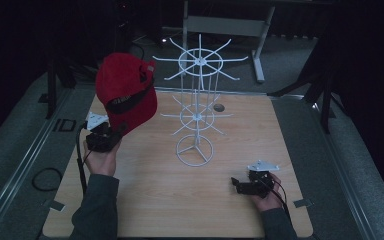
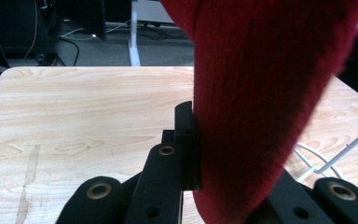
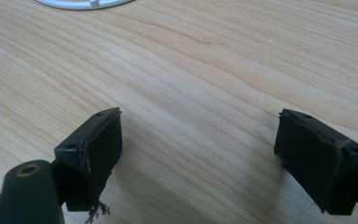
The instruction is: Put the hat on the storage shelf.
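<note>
Red cap [image 1: 126,90] gripped in left tongs [image 1: 111,134] above table [image 1: 150,200].

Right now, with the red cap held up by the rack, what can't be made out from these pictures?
- Left gripper view: the red cap covers the right finger, so its pad is hidden.
- High view: the cap hides the table behind it; its strap lettering is too small to read.
- Right gripper view: the top edge cuts off the white rack base.
</note>
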Available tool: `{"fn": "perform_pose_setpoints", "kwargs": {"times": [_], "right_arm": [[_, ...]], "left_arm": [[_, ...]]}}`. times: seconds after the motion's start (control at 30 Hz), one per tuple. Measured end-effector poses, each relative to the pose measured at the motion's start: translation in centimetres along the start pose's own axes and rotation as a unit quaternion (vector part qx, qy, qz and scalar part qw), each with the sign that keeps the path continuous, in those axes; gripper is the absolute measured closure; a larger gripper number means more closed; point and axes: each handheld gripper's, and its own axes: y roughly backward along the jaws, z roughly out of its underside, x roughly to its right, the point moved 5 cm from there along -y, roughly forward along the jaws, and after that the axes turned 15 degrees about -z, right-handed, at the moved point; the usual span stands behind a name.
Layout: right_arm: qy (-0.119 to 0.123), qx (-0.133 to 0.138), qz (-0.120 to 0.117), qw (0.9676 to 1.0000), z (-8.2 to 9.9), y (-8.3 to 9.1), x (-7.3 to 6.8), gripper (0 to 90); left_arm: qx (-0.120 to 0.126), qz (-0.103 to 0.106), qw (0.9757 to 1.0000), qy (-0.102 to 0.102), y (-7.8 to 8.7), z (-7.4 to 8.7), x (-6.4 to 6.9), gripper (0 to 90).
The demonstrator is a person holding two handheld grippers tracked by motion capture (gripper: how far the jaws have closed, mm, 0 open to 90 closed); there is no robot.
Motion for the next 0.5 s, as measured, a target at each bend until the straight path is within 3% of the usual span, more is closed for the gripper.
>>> {"fn": "perform_pose_setpoints", "kwargs": {"times": [0.5], "right_arm": [[0.0,-0.001,0.0,1.0,0.01,0.01,-0.01,15.0]], "left_arm": [[0.009,0.002,1.0,0.001,0.7,-0.79,0.14,86.1]]}}
